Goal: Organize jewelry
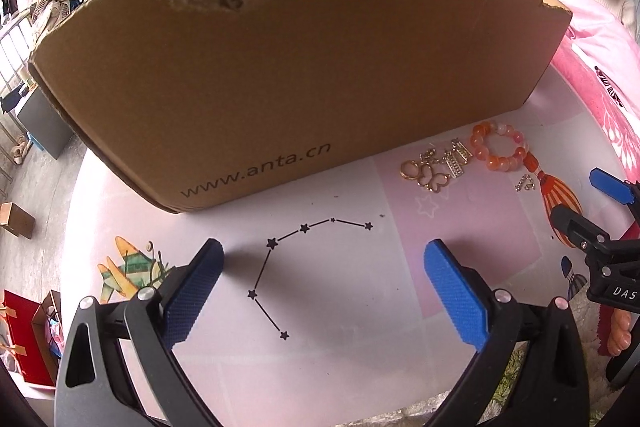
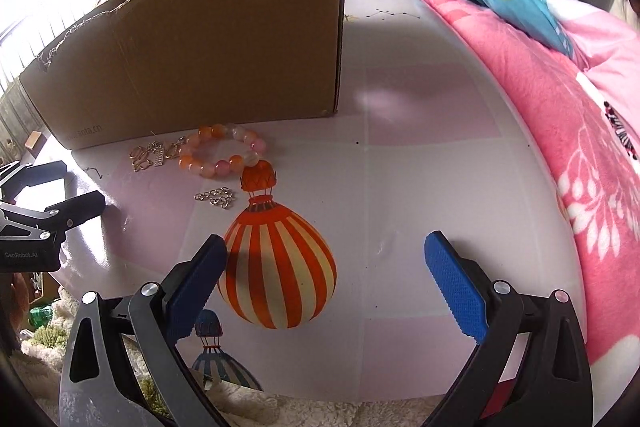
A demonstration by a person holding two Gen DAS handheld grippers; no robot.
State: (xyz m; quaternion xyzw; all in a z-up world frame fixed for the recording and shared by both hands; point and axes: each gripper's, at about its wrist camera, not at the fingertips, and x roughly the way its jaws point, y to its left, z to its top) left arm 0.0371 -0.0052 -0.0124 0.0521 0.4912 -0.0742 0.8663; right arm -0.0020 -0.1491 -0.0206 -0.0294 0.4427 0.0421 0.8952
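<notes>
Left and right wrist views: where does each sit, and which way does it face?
Left wrist: behind the open left gripper, low over the table, facing the cardboard box; right gripper at its right edge.
Right wrist: behind the open right gripper, facing the bead bracelet; left gripper at left.
Shared: box, bracelet, gold charms.

One cardboard box [image 1: 280, 75], far left on the table [image 2: 420, 187]. One orange-and-pink bead bracelet [image 2: 222, 151] just right of a cluster of gold pieces [image 2: 154, 155], individual count unclear; one short loose chain piece [image 2: 216, 197] nearer. Two grippers, one left [image 1: 324, 283], one right [image 2: 324, 279], each with two blue-padded fingers [image 2: 454, 291].
</notes>
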